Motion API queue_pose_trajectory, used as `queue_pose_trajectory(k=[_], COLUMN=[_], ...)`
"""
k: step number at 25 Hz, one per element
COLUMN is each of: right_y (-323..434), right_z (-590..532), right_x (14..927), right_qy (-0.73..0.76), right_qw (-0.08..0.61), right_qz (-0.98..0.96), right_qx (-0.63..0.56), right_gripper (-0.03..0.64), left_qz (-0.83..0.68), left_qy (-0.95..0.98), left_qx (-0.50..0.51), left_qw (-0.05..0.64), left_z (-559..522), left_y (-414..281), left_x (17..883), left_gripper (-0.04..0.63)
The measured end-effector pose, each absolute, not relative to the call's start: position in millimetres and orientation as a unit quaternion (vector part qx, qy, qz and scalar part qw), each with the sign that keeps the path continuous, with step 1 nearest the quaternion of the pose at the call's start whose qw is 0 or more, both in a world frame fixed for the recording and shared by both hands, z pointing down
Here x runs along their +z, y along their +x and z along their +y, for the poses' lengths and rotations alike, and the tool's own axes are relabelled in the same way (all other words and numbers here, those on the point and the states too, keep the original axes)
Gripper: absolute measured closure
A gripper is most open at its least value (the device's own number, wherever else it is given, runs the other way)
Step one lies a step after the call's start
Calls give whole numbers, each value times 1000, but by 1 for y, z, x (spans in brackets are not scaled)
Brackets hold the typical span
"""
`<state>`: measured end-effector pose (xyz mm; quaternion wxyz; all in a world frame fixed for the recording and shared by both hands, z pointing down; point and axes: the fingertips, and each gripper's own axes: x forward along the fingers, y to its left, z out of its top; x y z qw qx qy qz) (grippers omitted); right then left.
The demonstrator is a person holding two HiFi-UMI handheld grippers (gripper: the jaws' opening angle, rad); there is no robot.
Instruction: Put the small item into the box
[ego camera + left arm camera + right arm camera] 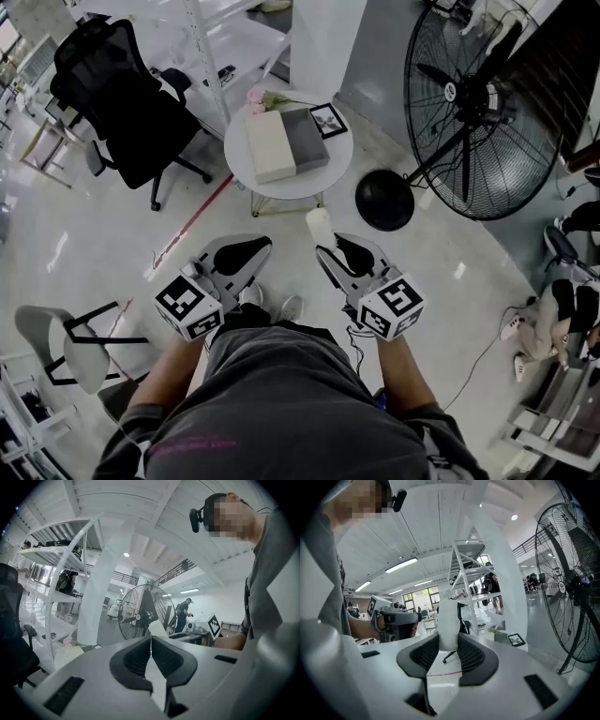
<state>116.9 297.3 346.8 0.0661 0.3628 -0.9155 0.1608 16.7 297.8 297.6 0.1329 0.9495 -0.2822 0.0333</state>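
Short of table (pixel 335 161) with box (pixel 286 145), right gripper (pixel 331 246) grasping white item (pixel 320 223), left gripper (pixel 260 246) clenched

The person wears a dark grey short-sleeved T-shirt (pixel 281 394) with faint pink print, pale shoes (pixel 291 306) and a black head camera (pixel 195 519). The left hand-held gripper (pixel 248 249) and right hand-held gripper (pixel 336 247) have light grey shells and black ribbed pads. The left cube (pixel 190 305) and right cube (pixel 394 305) are white with black square markers. A thin black cable (pixel 354 345) hangs below the right one.
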Motion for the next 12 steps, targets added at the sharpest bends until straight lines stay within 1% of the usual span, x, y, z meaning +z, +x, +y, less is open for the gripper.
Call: queue_pose_trajectory(k=[12], right_y=[127], right_z=[267], right_x=[354], right_qy=[370], right_qw=[74], right_qz=[-911], right_qx=[165], right_gripper=[488], left_qz=[-283], left_qy=[948], left_qx=[28], left_qw=[140], left_z=[264], left_y=[19], left_x=[306], left_gripper=[572])
